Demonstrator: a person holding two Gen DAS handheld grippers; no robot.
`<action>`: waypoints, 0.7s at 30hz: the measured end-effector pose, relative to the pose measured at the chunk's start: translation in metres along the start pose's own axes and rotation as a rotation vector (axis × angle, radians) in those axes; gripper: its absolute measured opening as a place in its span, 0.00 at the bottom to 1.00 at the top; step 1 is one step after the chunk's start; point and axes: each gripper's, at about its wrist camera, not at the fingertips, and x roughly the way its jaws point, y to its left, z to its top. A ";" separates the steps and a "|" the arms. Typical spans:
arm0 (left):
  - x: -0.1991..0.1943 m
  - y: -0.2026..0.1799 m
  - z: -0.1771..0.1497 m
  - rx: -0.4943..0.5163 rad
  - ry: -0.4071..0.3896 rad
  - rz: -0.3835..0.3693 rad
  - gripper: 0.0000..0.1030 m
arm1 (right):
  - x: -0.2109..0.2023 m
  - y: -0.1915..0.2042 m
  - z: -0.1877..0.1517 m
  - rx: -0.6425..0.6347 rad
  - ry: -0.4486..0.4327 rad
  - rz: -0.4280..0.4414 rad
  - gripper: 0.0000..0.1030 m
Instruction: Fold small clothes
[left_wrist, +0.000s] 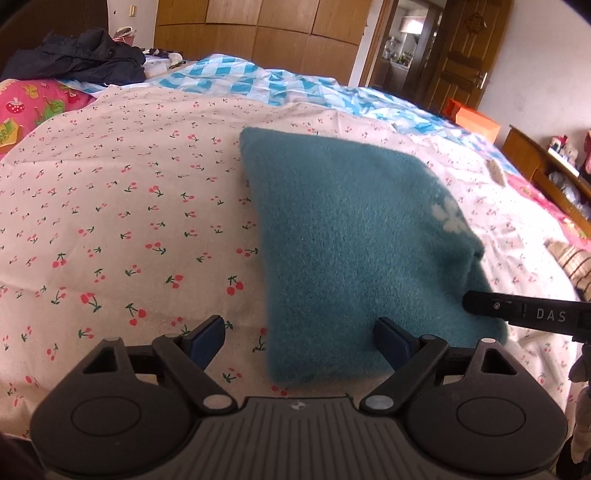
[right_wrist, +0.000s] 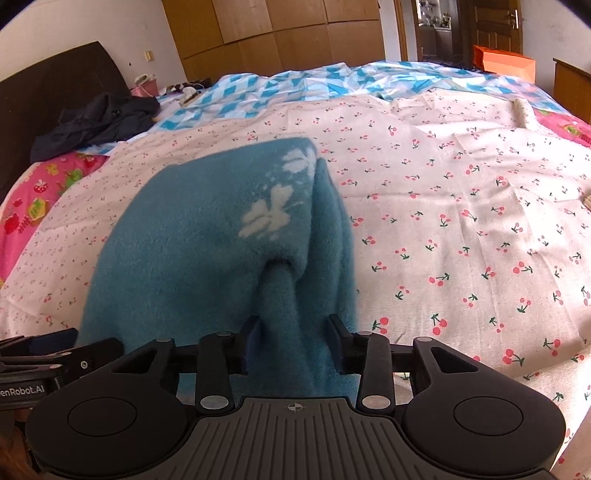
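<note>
**Right jaws gripping teal garment, left jaws released**

Teal fleece garment (left_wrist: 354, 236) is lying on the bed, on the cherry-print sheet (left_wrist: 110, 206). It's sitting folded over, with a pale flower motif (right_wrist: 269, 210) showing on the top layer near the fold edge.

Right gripper (right_wrist: 293, 347) is pointing down along the garment's near edge. A bunched ridge of the fleece is running back between its jaws; they're clenching on that fabric and the cloth is puckering right ahead of them.

Left gripper (left_wrist: 301, 343) is hovering at the garment's other near corner, jaws standing wide and released. One finger is sitting over bare sheet, the other over the fleece; nothing is being pinched. Can't tell whether the fingertips are touching the cloth.

Around it: blue-and-white checked cover (left_wrist: 258, 79) is lying further up the bed, dark clothes pile (left_wrist: 81, 55) at the far corner, pink patterned bedding (left_wrist: 33, 107) along the edge, wooden wardrobe (right_wrist: 277, 29) behind, orange box (right_wrist: 506, 62) past the bed.
</note>
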 end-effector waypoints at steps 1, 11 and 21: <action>-0.001 0.000 0.000 -0.002 -0.004 0.000 0.90 | -0.003 0.000 0.002 0.006 -0.008 0.007 0.34; 0.002 -0.002 0.000 0.010 0.004 0.004 0.90 | -0.004 -0.005 0.000 -0.020 0.058 0.050 0.14; -0.005 -0.014 -0.003 0.090 -0.051 0.036 0.90 | -0.017 -0.016 0.026 0.066 -0.002 0.080 0.21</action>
